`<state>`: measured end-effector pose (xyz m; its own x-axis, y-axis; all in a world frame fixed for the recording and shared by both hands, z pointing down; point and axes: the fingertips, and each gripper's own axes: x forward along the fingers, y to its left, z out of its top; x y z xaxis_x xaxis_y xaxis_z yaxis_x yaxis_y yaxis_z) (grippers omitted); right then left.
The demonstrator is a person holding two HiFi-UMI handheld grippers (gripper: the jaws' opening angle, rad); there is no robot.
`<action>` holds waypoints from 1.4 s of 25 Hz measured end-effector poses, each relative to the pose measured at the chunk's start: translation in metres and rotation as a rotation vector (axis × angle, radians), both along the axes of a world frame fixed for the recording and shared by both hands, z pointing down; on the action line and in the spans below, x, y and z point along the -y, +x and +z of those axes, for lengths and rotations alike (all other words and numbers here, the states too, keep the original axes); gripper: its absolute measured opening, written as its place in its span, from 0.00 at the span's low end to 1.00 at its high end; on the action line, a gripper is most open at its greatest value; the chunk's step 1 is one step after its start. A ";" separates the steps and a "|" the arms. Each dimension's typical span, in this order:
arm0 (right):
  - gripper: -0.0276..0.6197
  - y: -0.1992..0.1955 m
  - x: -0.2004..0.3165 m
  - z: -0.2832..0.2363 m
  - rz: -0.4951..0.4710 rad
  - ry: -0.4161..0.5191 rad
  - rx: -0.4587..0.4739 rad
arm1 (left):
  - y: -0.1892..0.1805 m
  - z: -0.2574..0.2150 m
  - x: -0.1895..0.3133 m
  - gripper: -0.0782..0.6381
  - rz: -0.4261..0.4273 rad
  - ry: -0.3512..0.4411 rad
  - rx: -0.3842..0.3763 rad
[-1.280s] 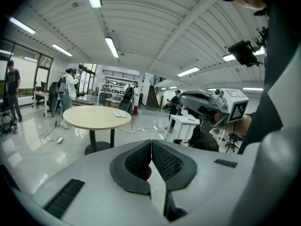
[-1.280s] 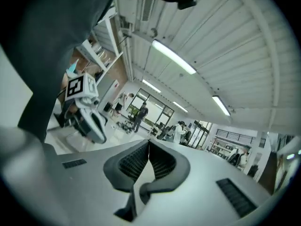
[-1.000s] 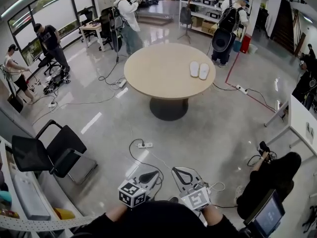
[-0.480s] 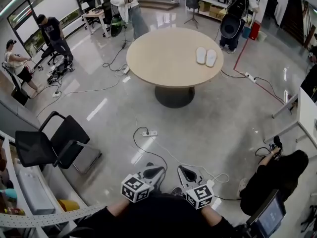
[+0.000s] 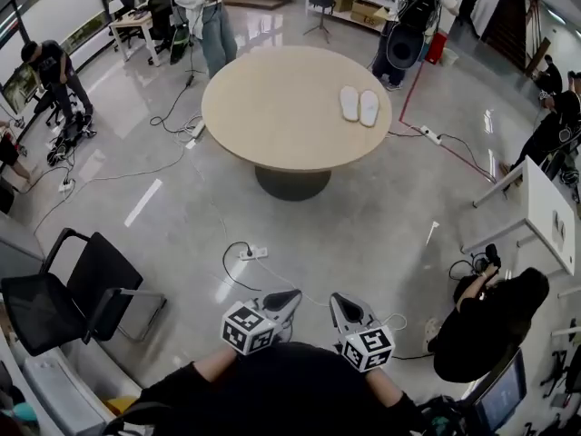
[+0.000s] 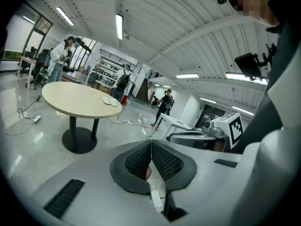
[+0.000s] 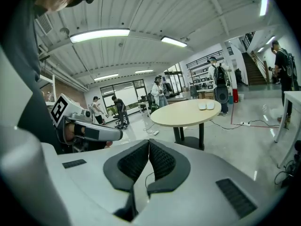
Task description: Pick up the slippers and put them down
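Vs. the earlier frame, the table (image 5: pixel 263 125) w/ slippers (image 5: pixel 359 105) is shown shifted left in head view; L gripper (image 5: pixel 290 296) & R gripper (image 5: pixel 336 299) jaws are pressed together, nothing gripped.

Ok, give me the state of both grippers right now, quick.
Left gripper: closed, nothing held.
Right gripper: closed, nothing held.

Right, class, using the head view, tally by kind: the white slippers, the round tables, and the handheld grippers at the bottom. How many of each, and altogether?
White flat slippers: 2, side by side on the tabletop
Round beige pedestal table: 1
Grey handheld two-jaw grippers: 2, the left gripper and the right gripper, both shut and empty
Total: 5
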<state>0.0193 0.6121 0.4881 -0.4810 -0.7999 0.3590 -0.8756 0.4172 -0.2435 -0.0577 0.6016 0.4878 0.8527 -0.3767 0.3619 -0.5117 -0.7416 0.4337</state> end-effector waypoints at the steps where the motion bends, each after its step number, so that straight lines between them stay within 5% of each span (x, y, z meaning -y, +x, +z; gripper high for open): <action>1: 0.06 -0.008 0.010 0.000 0.019 -0.007 -0.004 | -0.010 0.001 0.010 0.14 0.011 -0.007 -0.006; 6: 0.06 -0.037 0.047 0.009 0.085 -0.057 0.001 | -0.049 0.010 0.052 0.14 0.027 -0.037 -0.022; 15: 0.06 -0.033 0.110 0.010 0.206 -0.062 -0.048 | -0.072 0.010 0.129 0.14 -0.045 -0.027 -0.020; 21: 0.06 -0.032 0.195 -0.005 0.128 -0.004 0.002 | -0.033 -0.013 0.199 0.14 -0.132 -0.019 -0.076; 27: 0.06 -0.026 0.266 -0.011 -0.031 0.021 0.055 | 0.013 -0.015 0.262 0.14 -0.212 -0.007 -0.020; 35: 0.06 0.075 0.326 -0.012 -0.066 0.017 0.135 | 0.128 -0.016 0.323 0.14 -0.186 -0.005 0.030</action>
